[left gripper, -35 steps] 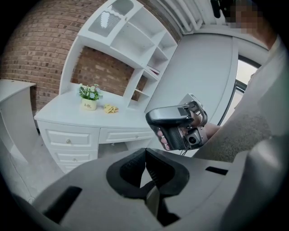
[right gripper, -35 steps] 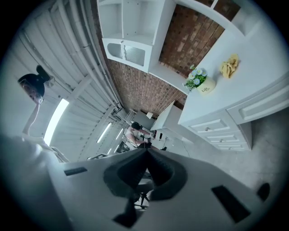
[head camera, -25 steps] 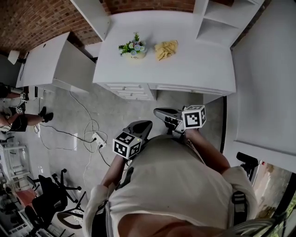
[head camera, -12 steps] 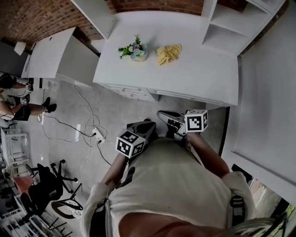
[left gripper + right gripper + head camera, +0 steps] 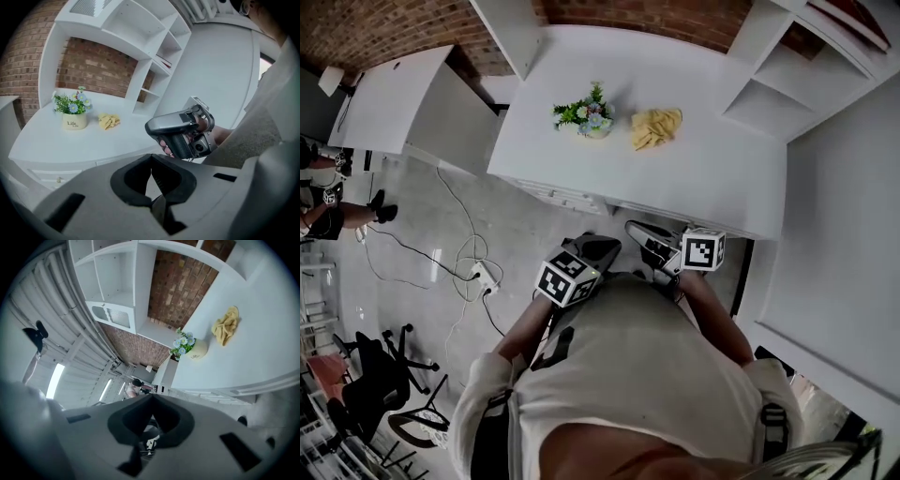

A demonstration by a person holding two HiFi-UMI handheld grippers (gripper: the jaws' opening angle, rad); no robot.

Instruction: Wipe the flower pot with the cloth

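White desk (image 5: 712, 183) with drawers under its front edge, set against a brick wall, white shelving along its right edge.

Left gripper (image 5: 151, 163): held over the grey floor, well short of the desk's front edge, close to the person's torso. Jaws pressed together, nothing between them.

Right gripper (image 5: 151, 401): just beside the left one, likewise short of the front edge. Jaws pressed together too, pinching nothing.

Flower pot (image 5: 594, 129): cream, upright, filled with green leaves and small pale flowers. On the desk's left half, somewhat nearer the front edge than the back. Well apart from both pairs of jaws, ahead of them across the front edge. Up and to the left of the closed jaws in the left gripper view; up and to the right of them in the tilted right gripper view.

Cloth (image 5: 656, 127): yellow, crumpled, lying flat on the desk just to the right of the flower pot, not touching it. Equally far from both grippers, untouched.
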